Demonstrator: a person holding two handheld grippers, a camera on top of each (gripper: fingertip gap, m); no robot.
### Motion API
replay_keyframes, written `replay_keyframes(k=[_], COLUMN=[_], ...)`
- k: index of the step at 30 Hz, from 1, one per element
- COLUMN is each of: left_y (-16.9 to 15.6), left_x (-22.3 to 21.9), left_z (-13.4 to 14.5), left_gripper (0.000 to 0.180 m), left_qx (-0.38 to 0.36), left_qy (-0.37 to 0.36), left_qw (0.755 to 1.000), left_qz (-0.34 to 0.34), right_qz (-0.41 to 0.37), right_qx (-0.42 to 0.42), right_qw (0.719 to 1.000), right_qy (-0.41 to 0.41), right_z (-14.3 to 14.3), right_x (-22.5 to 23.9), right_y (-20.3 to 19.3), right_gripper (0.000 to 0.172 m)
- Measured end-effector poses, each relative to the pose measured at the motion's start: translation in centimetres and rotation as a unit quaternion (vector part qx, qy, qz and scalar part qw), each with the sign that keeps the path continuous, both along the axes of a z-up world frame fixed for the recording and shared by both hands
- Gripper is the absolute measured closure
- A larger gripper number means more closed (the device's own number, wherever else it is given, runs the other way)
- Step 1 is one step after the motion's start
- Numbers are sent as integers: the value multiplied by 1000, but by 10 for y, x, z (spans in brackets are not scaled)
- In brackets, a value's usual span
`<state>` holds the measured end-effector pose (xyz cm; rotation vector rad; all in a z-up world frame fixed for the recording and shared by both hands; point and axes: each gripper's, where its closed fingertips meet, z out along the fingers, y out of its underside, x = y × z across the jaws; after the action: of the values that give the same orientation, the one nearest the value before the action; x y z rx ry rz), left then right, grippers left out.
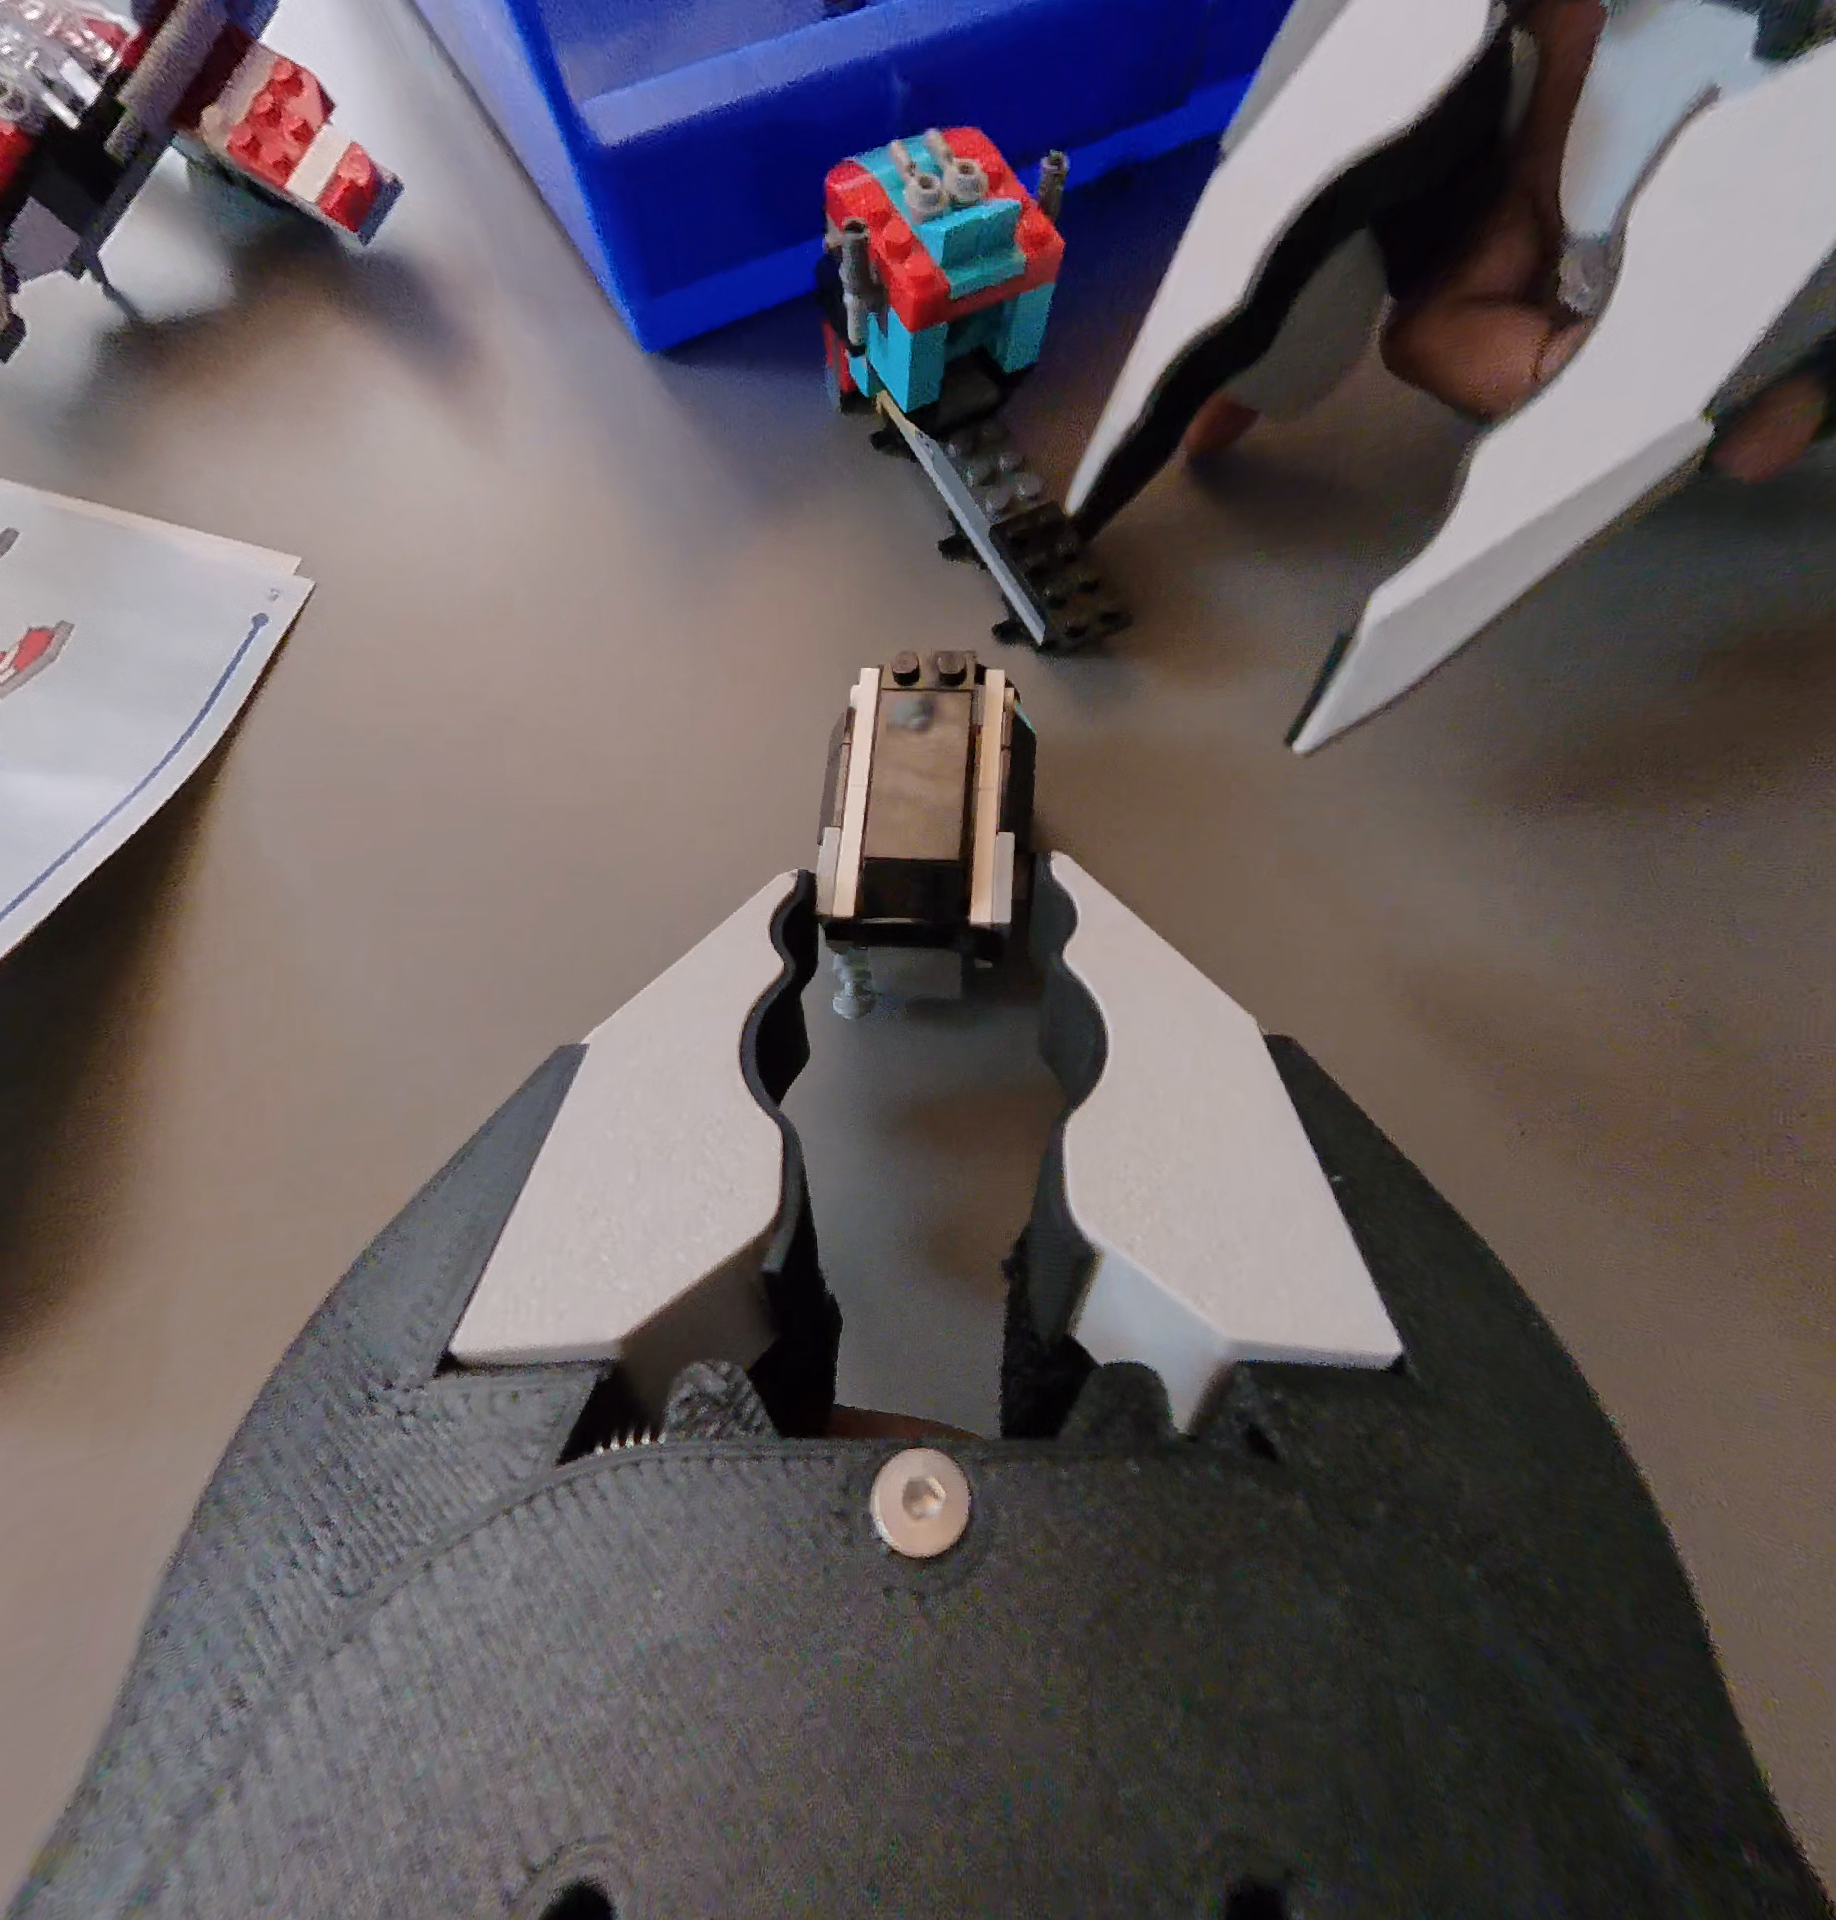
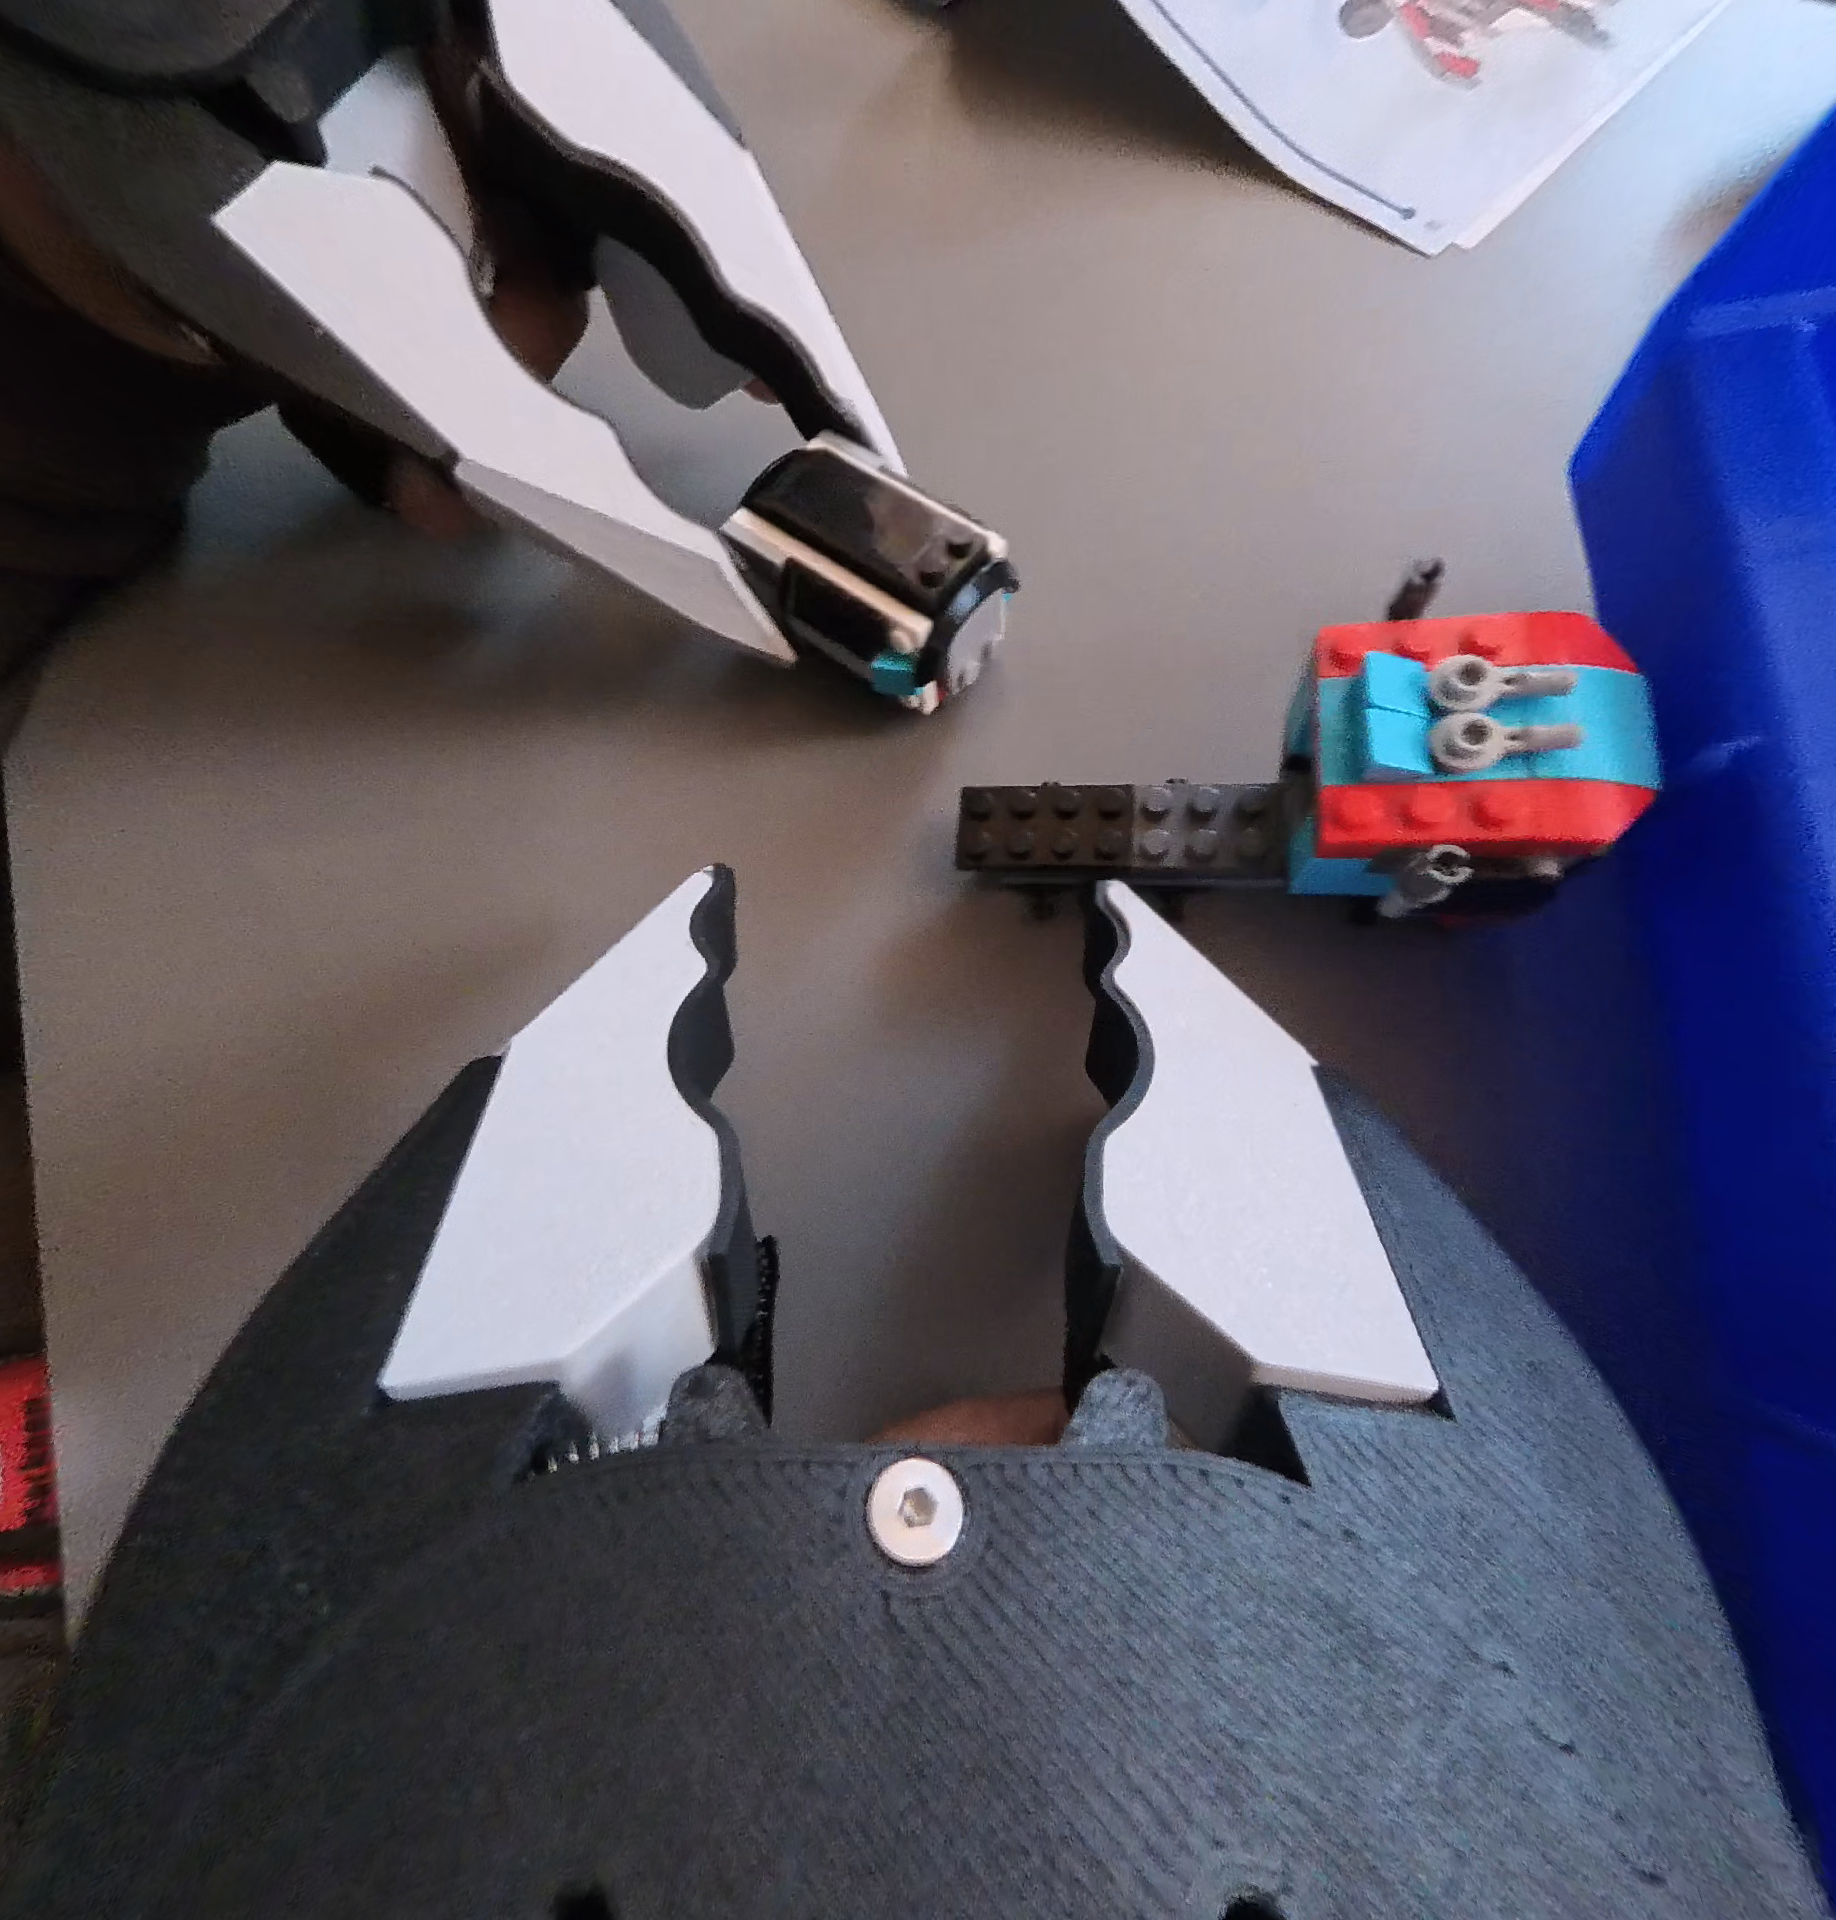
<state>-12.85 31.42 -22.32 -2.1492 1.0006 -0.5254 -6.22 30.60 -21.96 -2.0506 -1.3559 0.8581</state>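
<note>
A black, barrel-shaped toy-brick assembly with cream side strips is pinched above the grey tabletop by the left claw, while the right claw is spread, nothing between its fingers.

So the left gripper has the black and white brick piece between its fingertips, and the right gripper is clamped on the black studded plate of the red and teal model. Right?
Not quite. The right gripper is open with nothing between its fingers, just beside the black studded plate, as the right wrist view shows. The left gripper does have the black and white brick piece between its fingertips.
</note>
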Motion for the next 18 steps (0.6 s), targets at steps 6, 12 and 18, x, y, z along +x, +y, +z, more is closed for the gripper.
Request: replay_keyframes(k=[6, 12, 18], left_y=[4, 5, 1], left_x=[-7, -11, -11], left_z=[5, 4, -3], left_gripper=[138, 138, 138], left_qx=[-23, -33, -11], left_qy=[-39, -50, -9], left_qw=[998, 997, 1000], left_qz=[31, 40, 18], right_qz=[22, 6, -91], right_qx=[-12, 3, 22], right_qw=[1000, 1000, 996], right_qy=[6, -4, -4], right_z=[1, 0, 6], right_x=[-22, -10, 28], right_y=[-16, -8, 38], right_gripper=[104, 104, 99])
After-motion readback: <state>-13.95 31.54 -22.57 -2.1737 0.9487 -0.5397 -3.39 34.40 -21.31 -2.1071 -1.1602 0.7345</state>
